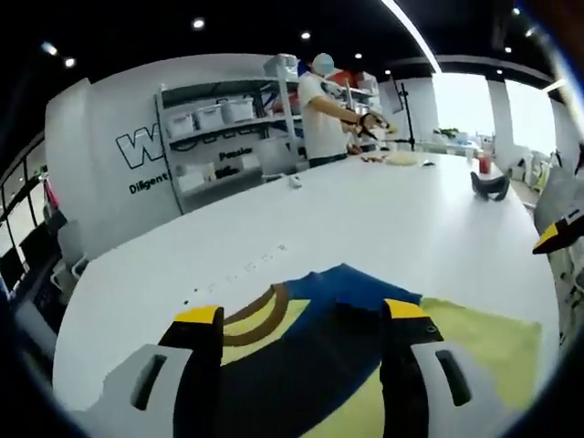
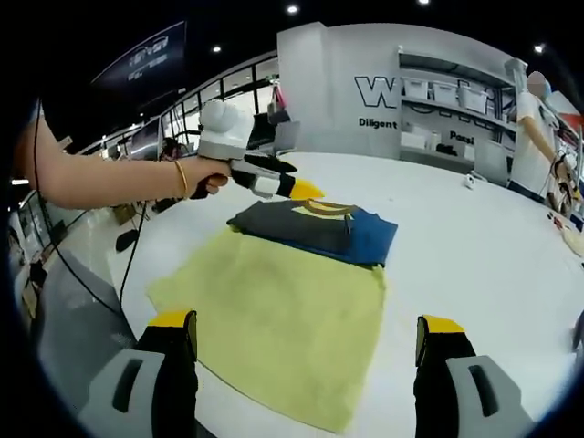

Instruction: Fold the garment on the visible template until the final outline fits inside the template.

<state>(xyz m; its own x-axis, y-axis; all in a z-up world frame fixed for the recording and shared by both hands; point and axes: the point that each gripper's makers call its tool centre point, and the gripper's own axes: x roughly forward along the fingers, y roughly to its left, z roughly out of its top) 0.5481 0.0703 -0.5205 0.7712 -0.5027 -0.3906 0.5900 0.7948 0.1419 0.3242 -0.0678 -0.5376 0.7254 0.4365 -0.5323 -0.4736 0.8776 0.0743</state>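
On the tabletop (image 2: pixel 474 265), folded garment (image 2: pixel 315 228) sits atop yellow template (image 2: pixel 283 328) for outline check; left claw (image 2: pixel 306 190) hovers, gap unclear; right claw (image 2: pixel 306 342) wide open, empty.

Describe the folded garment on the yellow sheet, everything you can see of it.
The garment is dark navy and blue cloth with a brown and yellow neck band at its far edge. It lies flat, folded into a rough rectangle, on the far end of the yellow template, which lies on the white table. Its far edge seems to reach slightly past the sheet. The left gripper hovers at its far left corner; contact cannot be told. The right gripper stands apart from it.
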